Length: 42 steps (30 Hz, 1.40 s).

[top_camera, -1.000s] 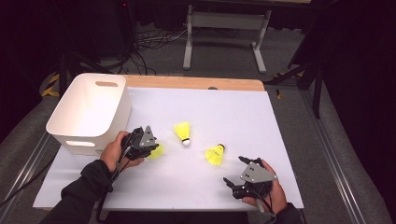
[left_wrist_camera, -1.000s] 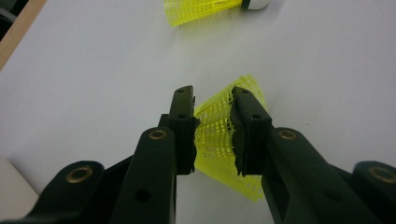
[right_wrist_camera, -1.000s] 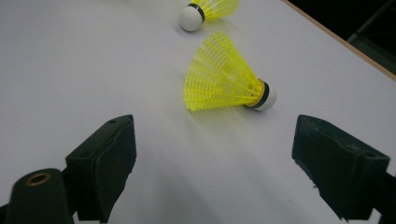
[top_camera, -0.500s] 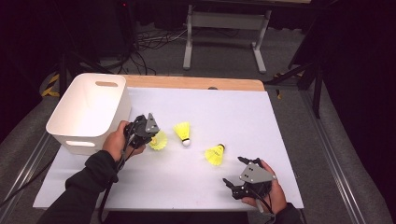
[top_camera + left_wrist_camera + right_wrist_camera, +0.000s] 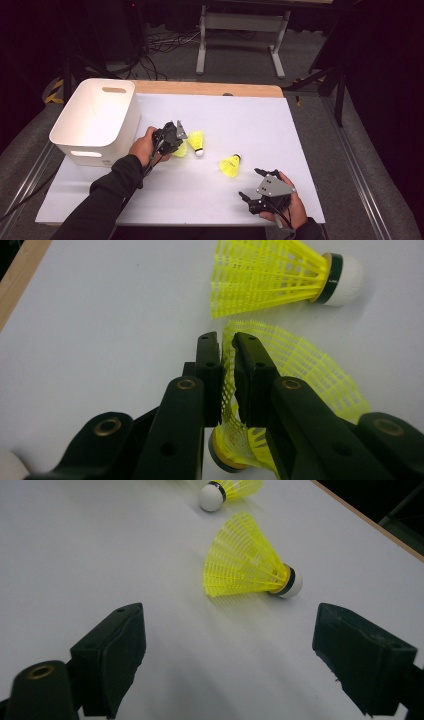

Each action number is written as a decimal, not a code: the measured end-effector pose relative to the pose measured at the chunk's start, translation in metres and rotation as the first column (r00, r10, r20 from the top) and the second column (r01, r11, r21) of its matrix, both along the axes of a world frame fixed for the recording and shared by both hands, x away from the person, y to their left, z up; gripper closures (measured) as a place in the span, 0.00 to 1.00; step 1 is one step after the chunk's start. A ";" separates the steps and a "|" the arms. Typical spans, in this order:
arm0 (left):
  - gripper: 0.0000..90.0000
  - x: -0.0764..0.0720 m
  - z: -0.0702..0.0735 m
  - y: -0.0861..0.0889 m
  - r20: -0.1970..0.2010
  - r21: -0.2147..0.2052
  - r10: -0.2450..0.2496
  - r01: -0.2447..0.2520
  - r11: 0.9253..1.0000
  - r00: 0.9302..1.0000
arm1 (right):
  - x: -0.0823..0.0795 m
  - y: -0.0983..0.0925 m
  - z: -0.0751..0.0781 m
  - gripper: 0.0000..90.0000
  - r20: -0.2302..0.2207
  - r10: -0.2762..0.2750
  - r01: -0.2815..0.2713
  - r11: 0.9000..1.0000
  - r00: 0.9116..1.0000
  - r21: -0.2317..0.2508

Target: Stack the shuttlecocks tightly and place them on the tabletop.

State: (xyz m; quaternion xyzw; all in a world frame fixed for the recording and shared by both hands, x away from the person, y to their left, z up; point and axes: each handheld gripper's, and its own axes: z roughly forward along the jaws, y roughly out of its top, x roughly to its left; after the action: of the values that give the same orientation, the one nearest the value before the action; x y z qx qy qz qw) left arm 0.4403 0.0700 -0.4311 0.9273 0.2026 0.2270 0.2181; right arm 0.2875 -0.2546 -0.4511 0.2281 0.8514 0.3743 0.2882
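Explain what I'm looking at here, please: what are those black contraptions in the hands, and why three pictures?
A person sits at a white table and holds a hand-operated gripper in each hand. The high view looks down from above. The other two pictures come from cameras riding on each gripper, looking along its black fingers.

The left gripper has its fingers clamped on the mesh skirt of a yellow shuttlecock, next to a white bin; its jaws have just eased slightly, but the skirt remains pinched between them. A second shuttlecock lies just beyond it. The right gripper rests near the table's front edge, fingers wide apart, facing a third shuttlecock that lies on its side.
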 end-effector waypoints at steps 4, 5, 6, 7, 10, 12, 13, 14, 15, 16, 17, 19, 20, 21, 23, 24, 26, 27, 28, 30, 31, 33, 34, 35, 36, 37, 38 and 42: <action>0.97 -0.003 0.007 0.003 0.026 0.064 -0.033 0.031 0.997 0.999 | 0.000 0.000 0.000 0.16 0.000 0.000 0.000 1.000 1.000 0.001; 0.98 -0.003 0.009 0.005 0.034 0.082 -0.034 0.031 0.996 0.999 | 0.000 0.000 0.000 0.16 -0.005 0.000 0.000 1.000 1.000 0.001; 0.98 -0.003 0.011 0.008 0.033 0.092 -0.039 0.036 0.995 0.999 | 0.000 0.000 0.000 0.16 -0.003 0.002 -0.002 1.000 1.000 -0.001; 0.98 -0.002 0.012 0.011 0.032 0.096 -0.034 0.030 0.995 0.999 | 0.000 0.001 0.000 0.16 -0.003 0.002 -0.002 1.000 1.000 0.001; 0.98 -0.001 0.013 0.017 0.035 0.094 -0.020 0.016 0.995 0.999 | 0.001 0.001 0.000 0.16 -0.006 0.003 -0.003 1.000 1.000 0.000; 0.98 0.001 0.012 0.018 0.022 0.072 -0.019 0.018 0.997 1.000 | 0.001 0.002 -0.001 0.16 -0.010 0.003 -0.003 1.000 1.000 -0.004; 0.97 0.001 0.008 0.017 0.016 0.073 -0.016 0.015 0.997 1.000 | 0.001 0.002 -0.001 0.16 -0.008 0.005 -0.005 1.000 1.000 -0.006; 0.96 0.001 0.005 0.016 0.010 0.065 -0.020 0.019 0.998 1.000 | 0.000 0.002 -0.001 0.16 -0.010 0.007 -0.007 1.000 1.000 -0.008; 0.96 0.001 0.003 0.016 0.011 0.058 -0.024 0.024 0.998 1.000 | 0.000 0.002 -0.001 0.16 -0.012 0.009 -0.009 1.000 1.000 -0.010; 0.96 0.001 0.002 0.015 0.009 0.051 -0.026 0.026 0.998 1.000 | 0.000 0.002 -0.001 0.16 -0.012 0.009 -0.009 1.000 1.000 -0.011; 0.95 0.001 0.002 0.015 0.009 0.051 -0.026 0.026 0.998 1.000 | 0.000 0.002 -0.001 0.16 -0.012 0.009 -0.009 1.000 1.000 -0.011; 0.92 0.000 0.001 0.013 0.007 0.043 -0.029 0.029 0.999 1.000 | 0.001 0.002 -0.002 0.16 -0.014 0.009 -0.009 1.000 1.000 -0.011; 0.92 0.000 0.000 0.013 0.005 0.036 -0.030 0.030 0.999 1.000 | 0.001 0.002 -0.002 0.16 -0.014 0.009 -0.009 1.000 1.000 -0.011; 0.91 0.001 0.000 0.012 0.003 0.026 -0.026 0.025 0.999 1.000 | 0.001 0.002 -0.002 0.16 -0.014 0.010 -0.010 1.000 1.000 -0.011; 0.88 0.001 -0.001 0.013 -0.001 0.008 -0.017 0.017 1.000 1.000 | 0.000 0.002 -0.002 0.16 -0.014 0.013 -0.013 1.000 1.000 -0.012; 0.86 0.002 -0.001 0.013 -0.001 -0.001 -0.012 0.012 1.000 1.000 | 0.000 0.002 -0.002 0.16 -0.014 0.014 -0.014 1.000 1.000 -0.012; 0.82 0.002 -0.001 0.014 0.000 -0.024 -0.003 0.003 1.000 1.000 | 0.000 0.002 -0.002 0.16 -0.014 0.012 -0.013 1.000 1.000 -0.011; 0.81 0.003 0.000 0.015 -0.004 -0.038 -0.003 0.003 0.999 1.000 | 0.000 0.002 -0.002 0.16 -0.014 0.012 -0.012 1.000 1.000 -0.011; 0.80 0.003 0.000 0.015 -0.004 -0.045 -0.003 0.003 0.999 1.000 | 0.000 0.003 -0.002 0.16 -0.012 0.013 -0.013 1.000 1.000 -0.014; 0.77 0.003 0.001 0.016 -0.004 -0.051 -0.001 0.001 0.999 1.000 | 0.000 0.003 -0.002 0.16 -0.012 0.017 -0.017 1.000 1.000 -0.014; 0.75 0.003 0.002 0.016 -0.005 -0.068 0.003 -0.003 0.998 1.000 | 0.000 0.003 -0.003 0.16 -0.017 0.018 -0.019 1.000 1.000 -0.015; 0.74 0.003 0.002 0.017 -0.004 -0.076 0.006 -0.006 0.997 1.000 | 0.001 0.003 -0.003 0.16 -0.021 0.018 -0.018 1.000 1.000 -0.016; 0.74 0.003 0.003 0.017 -0.004 -0.076 0.006 -0.006 0.997 1.000 | 0.001 0.003 -0.003 0.16 -0.019 0.017 -0.017 1.000 1.000 -0.016; 0.74 0.003 0.003 0.017 -0.003 -0.081 0.008 -0.008 0.997 1.000 | 0.001 0.003 -0.003 0.16 -0.018 0.017 -0.017 1.000 1.000 -0.014; 0.73 0.003 0.003 0.017 -0.003 -0.081 0.008 -0.008 0.997 1.000 | 0.001 0.003 -0.002 0.16 -0.021 0.016 -0.016 1.000 1.000 -0.009; 0.72 0.003 0.003 0.017 0.001 -0.082 0.013 -0.013 0.997 1.000 | 0.001 0.003 -0.002 0.16 -0.019 0.015 -0.015 1.000 1.000 -0.010; 0.72 0.003 0.004 0.017 0.001 -0.081 0.011 -0.011 0.997 1.000 | 0.001 0.003 -0.002 0.16 -0.018 0.013 -0.014 1.000 1.000 -0.008; 0.70 0.003 0.006 0.017 0.011 -0.088 0.018 -0.017 0.996 1.000 | 0.001 0.002 -0.002 0.16 -0.019 0.016 -0.016 1.000 1.000 -0.001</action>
State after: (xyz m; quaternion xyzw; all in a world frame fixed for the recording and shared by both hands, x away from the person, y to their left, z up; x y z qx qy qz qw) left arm 0.4429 0.0870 -0.4253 0.9136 0.2191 0.2252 0.2580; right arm 0.2882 -0.2526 -0.4533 0.2246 0.8561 0.3739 0.2774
